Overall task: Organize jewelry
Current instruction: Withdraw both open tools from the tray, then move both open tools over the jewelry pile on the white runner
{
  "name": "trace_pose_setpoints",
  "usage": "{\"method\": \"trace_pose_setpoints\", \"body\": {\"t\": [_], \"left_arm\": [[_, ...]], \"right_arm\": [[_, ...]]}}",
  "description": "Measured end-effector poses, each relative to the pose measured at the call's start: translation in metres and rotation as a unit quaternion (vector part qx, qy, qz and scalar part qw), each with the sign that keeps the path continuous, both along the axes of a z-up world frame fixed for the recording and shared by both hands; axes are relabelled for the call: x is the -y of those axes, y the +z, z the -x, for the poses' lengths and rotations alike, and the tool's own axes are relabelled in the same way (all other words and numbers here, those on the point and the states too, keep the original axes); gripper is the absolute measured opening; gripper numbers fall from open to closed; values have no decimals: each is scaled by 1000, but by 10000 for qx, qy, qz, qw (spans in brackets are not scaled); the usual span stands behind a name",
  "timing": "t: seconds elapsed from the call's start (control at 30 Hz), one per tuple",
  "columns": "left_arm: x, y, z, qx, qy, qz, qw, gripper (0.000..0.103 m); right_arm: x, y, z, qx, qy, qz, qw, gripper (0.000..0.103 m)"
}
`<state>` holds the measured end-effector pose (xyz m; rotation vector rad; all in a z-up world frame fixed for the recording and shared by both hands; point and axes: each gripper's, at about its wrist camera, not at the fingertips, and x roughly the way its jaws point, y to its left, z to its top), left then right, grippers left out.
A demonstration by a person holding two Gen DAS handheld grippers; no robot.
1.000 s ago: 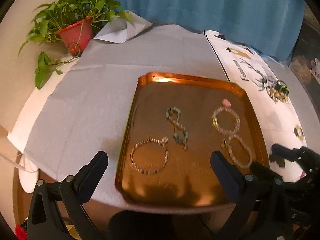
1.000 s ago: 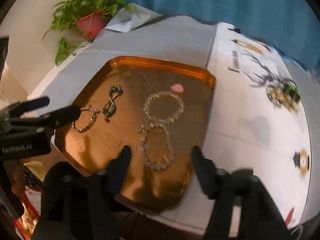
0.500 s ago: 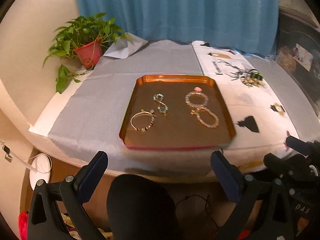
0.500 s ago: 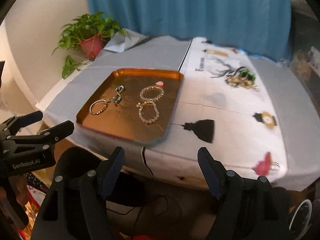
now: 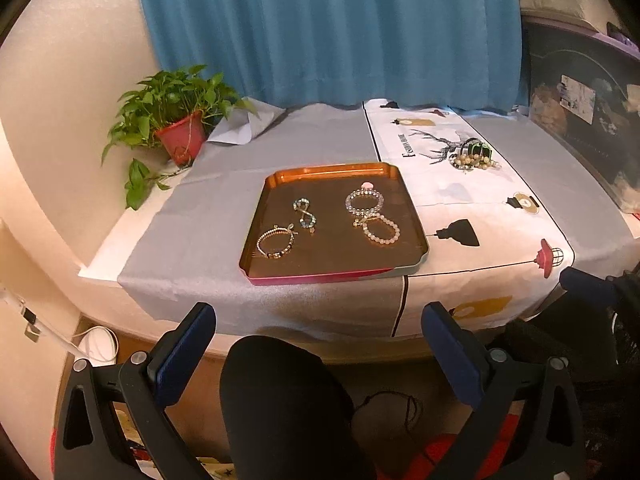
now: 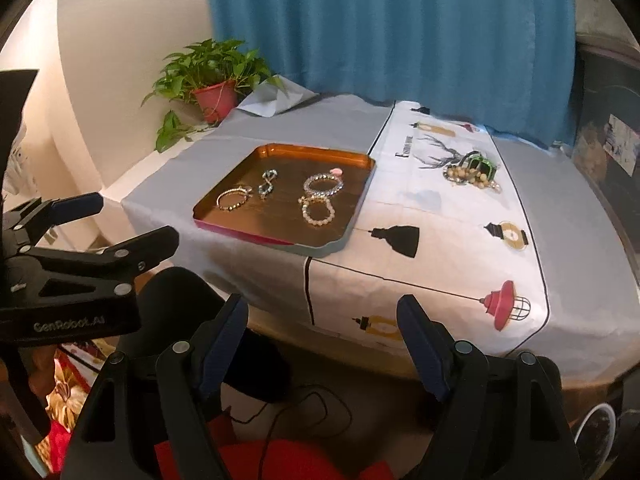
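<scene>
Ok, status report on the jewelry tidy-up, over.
Left gripper open, empty; right gripper open, empty, both off the table. Four beaded bracelets laid apart in copper-coloured metal tray. Tangled pearl-and-green jewelry pile on white printed cloth, outside tray. Nothing blocking.

Tray (image 5: pixel 280 176): glossy metal look, copper-orange inside with a bright sheen along the rim, red outer edge. Bracelets: gold bracelet (image 5: pixel 276 242) of small shiny metallic beads; clear bracelet (image 5: pixel 364 201) of glassy, translucent beads; pale bracelet (image 5: pixel 382 230) of smooth milky beads. Tablecloth (image 5: pixel 208 216): matt grey cloth, fine weave. Printed runner (image 5: pixel 472 208): matt white cloth with flat printed figures. Curtain (image 5: pixel 328 28): matt blue cloth in soft folds. Flowerpot (image 5: pixel 180 140): smooth red plastic look. Gripper fingers (image 5: pixel 184 352): matt black plastic, blue pads.
</scene>
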<state>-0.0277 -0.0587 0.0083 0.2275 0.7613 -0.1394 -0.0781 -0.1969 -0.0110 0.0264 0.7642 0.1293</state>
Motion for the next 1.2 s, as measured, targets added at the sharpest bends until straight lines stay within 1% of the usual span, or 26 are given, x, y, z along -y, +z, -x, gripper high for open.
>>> {"method": "trace_pose_setpoints", "body": {"t": [0.3,0.47,0.7,0.87,1.0,1.2], "left_arm": [[4,5,12,97,-30,-103,9999,102],[9,5,11,67,-80,-119,9999,102],[21,-2,1,-90,-173,-125,9997,102],[34,-10,-12,-201,-245,-236,9992,102],[45,-17,-27,-336,-293,-274,9986,102],[61,-26,-57,-520,-329,-287,9977,102]], "right_arm": [[12,5,6,52,-121,-24,9999,77],[18,5,5,68,-169,-57,9998,77],[35,2,-1,44,-333,-77,9994,77],[62,-2,-10,23,-645,-144,9978,77],[92,-7,-22,2,-954,-186,9953,77],[147,-13,-58,-5,-1477,-202,9888,77]]}}
